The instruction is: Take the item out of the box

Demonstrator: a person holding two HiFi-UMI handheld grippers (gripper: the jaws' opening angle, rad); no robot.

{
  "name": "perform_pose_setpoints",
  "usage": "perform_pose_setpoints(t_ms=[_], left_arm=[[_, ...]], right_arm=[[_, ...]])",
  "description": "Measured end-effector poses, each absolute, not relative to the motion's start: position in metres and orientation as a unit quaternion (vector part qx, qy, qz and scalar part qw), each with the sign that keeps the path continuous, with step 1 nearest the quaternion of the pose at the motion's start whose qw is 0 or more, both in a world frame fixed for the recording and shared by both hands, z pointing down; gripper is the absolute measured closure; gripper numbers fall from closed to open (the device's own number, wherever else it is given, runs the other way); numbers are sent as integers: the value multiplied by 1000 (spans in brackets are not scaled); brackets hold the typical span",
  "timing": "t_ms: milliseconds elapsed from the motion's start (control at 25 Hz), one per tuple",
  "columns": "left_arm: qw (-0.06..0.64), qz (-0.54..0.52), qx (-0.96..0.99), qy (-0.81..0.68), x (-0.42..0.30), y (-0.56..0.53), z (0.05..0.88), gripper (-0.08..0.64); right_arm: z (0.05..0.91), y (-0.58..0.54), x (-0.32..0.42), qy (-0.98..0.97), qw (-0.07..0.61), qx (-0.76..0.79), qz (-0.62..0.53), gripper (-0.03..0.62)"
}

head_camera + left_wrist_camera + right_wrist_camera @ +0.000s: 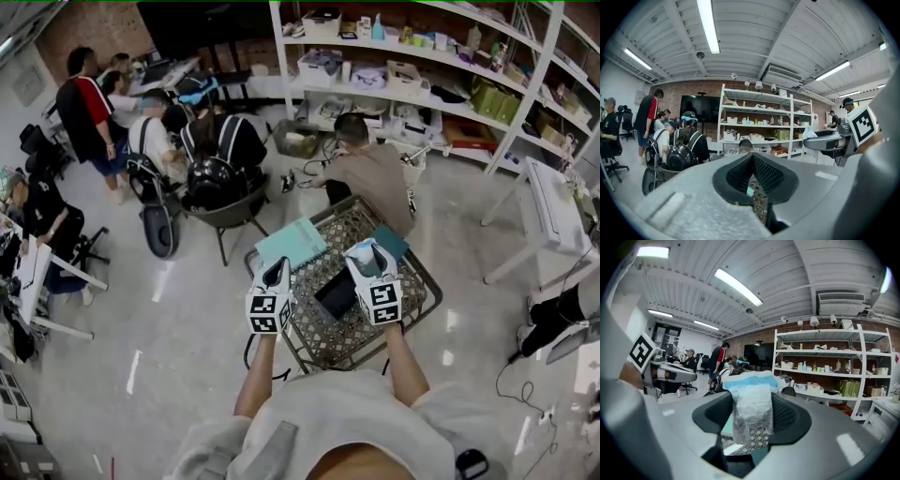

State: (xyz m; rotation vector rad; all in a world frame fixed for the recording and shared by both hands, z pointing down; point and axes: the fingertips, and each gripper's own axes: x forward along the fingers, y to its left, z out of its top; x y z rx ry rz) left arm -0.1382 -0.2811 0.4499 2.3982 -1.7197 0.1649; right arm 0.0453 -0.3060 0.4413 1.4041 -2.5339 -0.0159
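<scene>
Right claw was partly open, pads clamped on a clear plastic bag. It held the bag up over the middle of the mesh table, above what looked like the black box, though that was small in the head view. Left claw was closed tip to tip with nothing in it, over the table's left edge.

Clearance: a teal lid overhung the far-left corner and a second teal piece sat by the far edge. A crouching person was just past the far edge, and a chair stood off the far-left corner. There was bare floor off the left and right edges. Shelves were well back.

Bag hung upright, long axis vertical, blue-strip end up, bottom edge below the pads. It was crinkled, see-through and whitish. Couldn't make out the contents.
</scene>
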Motion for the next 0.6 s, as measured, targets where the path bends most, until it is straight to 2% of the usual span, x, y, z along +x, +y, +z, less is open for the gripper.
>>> perform_pose_setpoints(t_ms=[600], left_arm=[[83, 48, 811, -578, -141, -288, 438, 555]], right_arm=[[442, -308, 59, -857, 123, 501, -1, 348]])
